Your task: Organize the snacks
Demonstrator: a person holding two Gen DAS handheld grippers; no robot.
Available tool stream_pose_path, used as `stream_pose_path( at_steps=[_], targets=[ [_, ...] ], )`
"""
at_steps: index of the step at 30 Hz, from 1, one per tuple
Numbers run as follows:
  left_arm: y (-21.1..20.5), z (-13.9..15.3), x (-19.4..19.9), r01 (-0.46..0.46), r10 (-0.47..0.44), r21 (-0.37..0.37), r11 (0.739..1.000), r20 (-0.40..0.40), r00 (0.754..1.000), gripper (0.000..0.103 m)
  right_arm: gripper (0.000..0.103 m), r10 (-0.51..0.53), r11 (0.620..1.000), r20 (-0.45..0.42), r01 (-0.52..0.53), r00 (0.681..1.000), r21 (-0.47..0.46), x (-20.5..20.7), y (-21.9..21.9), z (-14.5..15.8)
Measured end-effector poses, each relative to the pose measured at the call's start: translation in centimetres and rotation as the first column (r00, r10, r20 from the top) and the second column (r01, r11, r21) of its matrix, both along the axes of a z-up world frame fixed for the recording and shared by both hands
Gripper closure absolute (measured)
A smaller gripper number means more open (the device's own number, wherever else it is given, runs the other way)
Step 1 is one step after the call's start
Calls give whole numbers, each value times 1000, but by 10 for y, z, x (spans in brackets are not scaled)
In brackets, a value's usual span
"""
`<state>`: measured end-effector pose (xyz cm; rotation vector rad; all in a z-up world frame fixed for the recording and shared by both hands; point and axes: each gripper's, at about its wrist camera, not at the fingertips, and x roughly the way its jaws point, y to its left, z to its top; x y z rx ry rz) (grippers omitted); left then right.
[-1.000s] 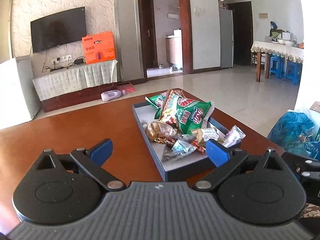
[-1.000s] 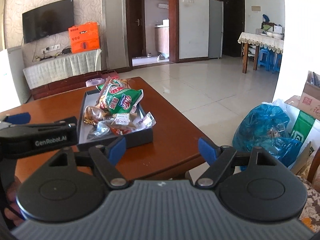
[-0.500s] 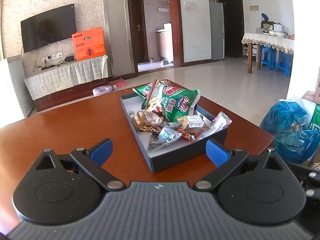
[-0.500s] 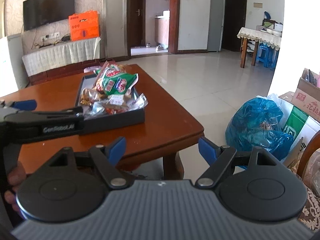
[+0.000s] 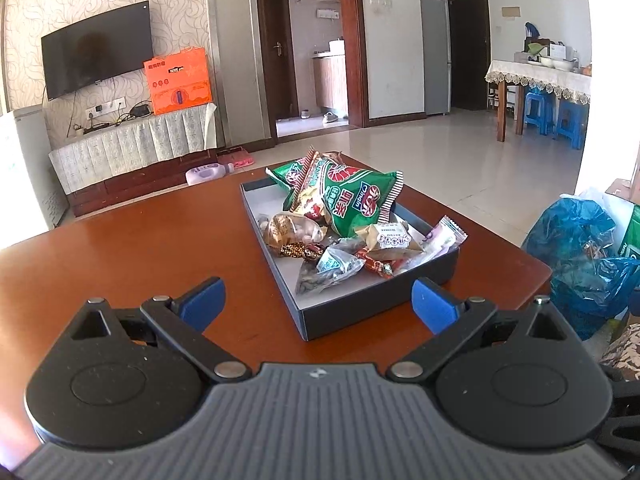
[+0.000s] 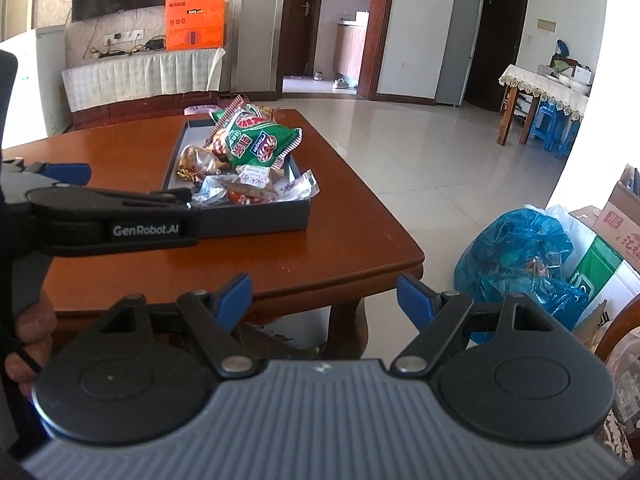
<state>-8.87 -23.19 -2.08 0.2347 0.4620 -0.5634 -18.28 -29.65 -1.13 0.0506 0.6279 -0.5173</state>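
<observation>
Biggest thing here is the reddish-brown wooden table (image 5: 120,248), glossy top, with a rounded corner and a carved leg showing in the right wrist view. Off its right side on the tiled floor sits a stuffed blue plastic bag (image 6: 520,256), next to some cardboard boxes (image 6: 616,224).

On the table, toward its right half, there's a dark tray (image 5: 384,304) with a pale inside, and that's where all the snacks are, heaped up. The big one is a green chip bag (image 5: 352,200) with red and white print, lying across the far part of the pile and leaning over another green packet behind it. In front of it: a clear bag of small round pale snacks (image 5: 292,228), a beige packet with a white label (image 5: 390,238), a pinkish-white wrapper (image 5: 446,236) poking over the tray's right rim, a clear pouch of dark seeds (image 5: 324,272), and some little red and gold wrapped candies (image 5: 300,250).

The left gripper (image 5: 318,300) hangs low over the table just short of the tray's near wall, blue fingers spread wide, nothing between them. The right gripper (image 6: 324,294) is off past the table's near edge, also spread wide and carrying nothing. From its camera you can see the left one from the side, with a hand (image 6: 28,340) wrapped around its handle.
</observation>
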Motion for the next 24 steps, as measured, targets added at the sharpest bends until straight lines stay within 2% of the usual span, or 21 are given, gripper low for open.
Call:
stream_pose_path(
  at_steps=[24],
  targets=[
    [0,-2,2,-3,3,1,1000,-9,1000,2,22,15,1000,-15,-14,1000,19,0,-1,-2]
  ],
)
